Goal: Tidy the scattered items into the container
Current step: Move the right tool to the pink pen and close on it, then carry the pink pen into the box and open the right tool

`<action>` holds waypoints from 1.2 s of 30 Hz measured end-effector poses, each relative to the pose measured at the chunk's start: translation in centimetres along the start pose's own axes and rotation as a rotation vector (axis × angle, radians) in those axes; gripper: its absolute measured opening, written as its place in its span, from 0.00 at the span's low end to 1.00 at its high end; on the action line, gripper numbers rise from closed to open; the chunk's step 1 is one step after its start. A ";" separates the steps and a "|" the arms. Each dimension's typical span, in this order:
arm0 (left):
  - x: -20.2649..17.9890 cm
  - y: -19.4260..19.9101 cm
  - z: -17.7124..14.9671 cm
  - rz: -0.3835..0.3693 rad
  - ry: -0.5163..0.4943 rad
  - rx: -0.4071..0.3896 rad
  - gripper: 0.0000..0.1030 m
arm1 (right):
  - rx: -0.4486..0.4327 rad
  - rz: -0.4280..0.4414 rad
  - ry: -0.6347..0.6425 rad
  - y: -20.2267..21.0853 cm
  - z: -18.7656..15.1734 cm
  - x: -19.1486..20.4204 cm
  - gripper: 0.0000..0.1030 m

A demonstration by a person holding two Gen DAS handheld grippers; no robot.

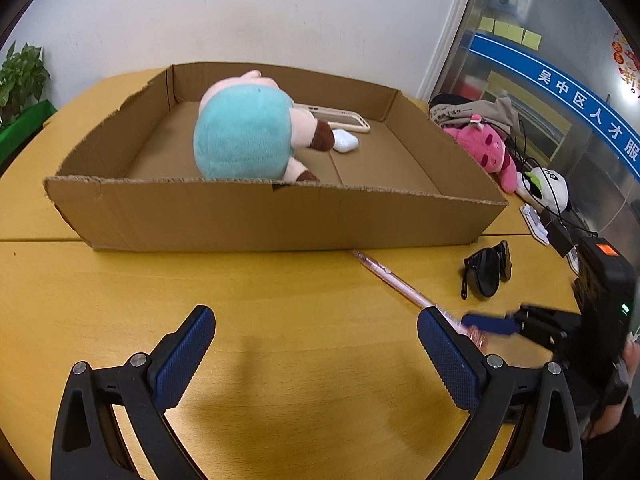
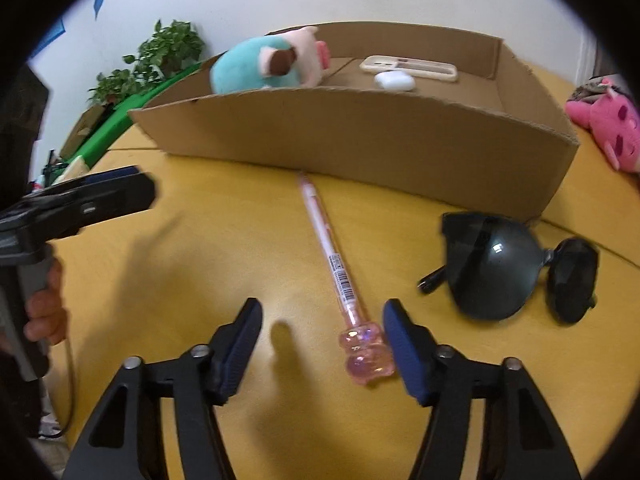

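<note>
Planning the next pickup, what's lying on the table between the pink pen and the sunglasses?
Nothing: in the right wrist view, only bare yellow table separates the pink pen from the sunglasses.

On the desk (image 2: 200, 240) before me sat the box (image 2: 360, 136), holding a plush toy (image 2: 256, 68) at its left, a phone case (image 2: 408, 67) and an earbud case (image 2: 394, 80) behind. The pen (image 2: 332, 256) lay in front of the box, sunglasses (image 2: 512, 268) to its right.

Yellow wooden desk (image 2: 240, 216). Bearing: cardboard box (image 2: 360, 136), landmark; pink pen (image 2: 332, 256) just before its front wall; black sunglasses (image 2: 512, 272) near its front right corner; pink plush (image 2: 612, 136) beside its right wall.
</note>
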State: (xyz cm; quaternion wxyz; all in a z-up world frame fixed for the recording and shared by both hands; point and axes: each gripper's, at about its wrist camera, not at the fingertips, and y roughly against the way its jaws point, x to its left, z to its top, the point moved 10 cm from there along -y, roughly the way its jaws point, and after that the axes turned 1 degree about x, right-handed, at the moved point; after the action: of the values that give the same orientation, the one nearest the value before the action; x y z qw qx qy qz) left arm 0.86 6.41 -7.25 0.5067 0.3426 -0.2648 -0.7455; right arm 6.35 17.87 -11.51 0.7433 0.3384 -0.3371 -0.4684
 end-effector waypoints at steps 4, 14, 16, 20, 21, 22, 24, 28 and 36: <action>-0.7 -1.1 -0.3 -0.037 0.020 0.034 0.99 | 0.011 0.002 -0.021 0.1 -0.9 1.9 0.20; -4.7 -4.5 -2.2 -0.195 0.072 0.187 0.87 | -0.058 0.122 -0.199 0.5 -1.5 4.5 0.19; -5.0 -4.7 -2.3 -0.189 0.070 0.197 0.71 | -0.087 0.179 -0.222 1.0 -1.6 5.2 0.19; -4.6 -5.3 -2.7 -0.214 0.126 0.237 0.14 | -0.095 0.214 -0.208 1.4 -1.9 6.6 0.19; -4.4 -5.4 -2.8 -0.214 0.132 0.243 0.12 | -0.093 0.219 -0.208 1.4 -2.0 6.7 0.19; -4.3 -5.3 -2.9 -0.222 0.143 0.242 0.12 | -0.089 0.222 -0.210 1.4 -2.1 6.8 0.19; -4.2 -4.8 -2.9 -0.232 0.149 0.230 0.11 | -0.085 0.226 -0.211 1.4 -2.2 6.9 0.19; -5.0 -3.3 -2.0 -0.251 0.121 0.202 0.09 | -0.085 0.232 -0.192 1.8 -2.0 7.4 0.19; -7.4 -0.1 2.8 -0.237 0.015 0.129 0.09 | -0.178 0.227 -0.166 5.6 0.7 7.6 0.19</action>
State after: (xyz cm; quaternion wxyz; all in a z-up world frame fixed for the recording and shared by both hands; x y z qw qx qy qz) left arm 0.44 13.50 -3.78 0.3941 0.4089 -0.2663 -0.7789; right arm 10.93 12.56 -5.16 0.7881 0.1909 -0.3906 -0.4357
